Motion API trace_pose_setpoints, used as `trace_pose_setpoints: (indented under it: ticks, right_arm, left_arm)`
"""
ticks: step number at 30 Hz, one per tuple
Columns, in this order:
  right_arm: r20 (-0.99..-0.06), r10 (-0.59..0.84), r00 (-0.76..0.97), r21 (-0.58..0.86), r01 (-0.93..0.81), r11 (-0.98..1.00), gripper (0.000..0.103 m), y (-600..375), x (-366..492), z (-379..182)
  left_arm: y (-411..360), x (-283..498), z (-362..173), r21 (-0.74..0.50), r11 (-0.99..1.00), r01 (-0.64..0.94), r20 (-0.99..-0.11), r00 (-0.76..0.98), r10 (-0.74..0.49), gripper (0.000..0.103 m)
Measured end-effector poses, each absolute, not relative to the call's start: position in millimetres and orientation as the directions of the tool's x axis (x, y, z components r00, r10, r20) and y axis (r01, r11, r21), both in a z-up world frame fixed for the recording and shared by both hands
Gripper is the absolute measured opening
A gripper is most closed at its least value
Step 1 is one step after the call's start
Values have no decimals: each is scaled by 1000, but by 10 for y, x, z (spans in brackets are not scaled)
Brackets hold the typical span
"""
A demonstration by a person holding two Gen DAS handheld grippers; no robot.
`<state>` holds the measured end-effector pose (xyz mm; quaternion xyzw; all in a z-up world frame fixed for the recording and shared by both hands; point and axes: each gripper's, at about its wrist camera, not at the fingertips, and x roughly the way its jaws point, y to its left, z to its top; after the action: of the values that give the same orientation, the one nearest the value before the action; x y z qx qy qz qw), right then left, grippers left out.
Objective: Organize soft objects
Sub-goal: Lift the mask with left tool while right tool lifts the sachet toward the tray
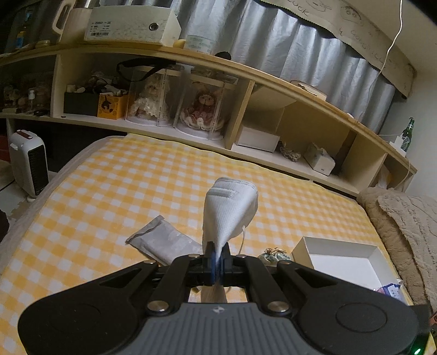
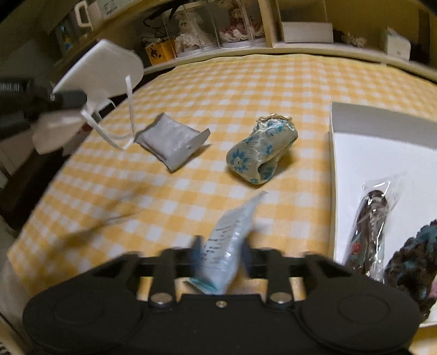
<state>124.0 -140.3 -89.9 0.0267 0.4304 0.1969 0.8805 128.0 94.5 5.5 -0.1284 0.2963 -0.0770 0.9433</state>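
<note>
Nearest, left gripper (image 1: 218, 252): jaws pressed together on a corner of the white face mask (image 1: 230, 210), raised clear of the bed (image 1: 109, 191); ear loops dangling, seen only in right wrist view. Right gripper (image 2: 221, 252): jaws parted, pale blue packet (image 2: 229, 243) between them, blurred, printing unreadable; contact with pads cannot be told. Mid-bed: grey pouch (image 2: 172, 142) lying curled; floral purse (image 2: 259, 153) just beside, apart from white box (image 2: 363, 147). Box contents, right view only: cellophane-wrapped item (image 2: 371, 226), dark knitted piece (image 2: 412, 259). Farther, left view: shelf (image 1: 191, 62) with two cased dolls (image 1: 177, 106), green bottle (image 1: 407, 135), paper valance (image 1: 355, 24) with handwriting reading "LUCK".
</note>
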Motion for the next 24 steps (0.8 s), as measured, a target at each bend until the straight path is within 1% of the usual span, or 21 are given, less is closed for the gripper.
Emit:
trace_pose_setpoints:
  ticks: [4, 6, 9, 11, 17, 20, 22, 23, 24]
  right_arm:
    - [-768, 308, 562, 140, -322, 936, 62, -1268, 1228, -991]
    - [-778, 280, 563, 112, -314, 943, 73, -1200, 1226, -1049]
    - [-787, 235, 571, 61, -306, 950, 83, -1091, 1219, -1138]
    - [-794, 205, 572, 24, -308, 951, 84, -1043, 1221, -1202]
    - [-788, 183, 589, 11, -282, 959, 85, -1065, 1137, -1176]
    - [-769, 185, 612, 25, -260, 965, 85, -1104, 1105, -1116]
    - [-766, 208, 608, 61, -254, 965, 85, -1125, 1126, -1091]
    - [-774, 213, 596, 77, -245, 967, 84, -1136, 1153, -1103]
    - [-779, 214, 589, 84, -240, 967, 80, -1135, 1171, -1121]
  left_arm:
    - [943, 1302, 42, -292, 953, 79, -540, 809, -233, 3]
    - [946, 1316, 28, -292, 953, 82, -543, 806, -236, 3]
    - [951, 1342, 3, -293, 952, 85, -551, 799, -241, 3]
    - [944, 1347, -10, -291, 953, 86, -554, 796, -241, 3]
    - [933, 1368, -42, -283, 955, 87, -566, 789, -240, 3]
    - [920, 1372, -51, -281, 955, 90, -569, 786, -242, 3]
    - [913, 1378, -50, -280, 955, 95, -569, 785, -244, 3]
    - [910, 1376, -54, -278, 956, 97, -570, 784, -246, 3]
    - [908, 1377, -58, -278, 956, 98, -572, 783, -246, 3]
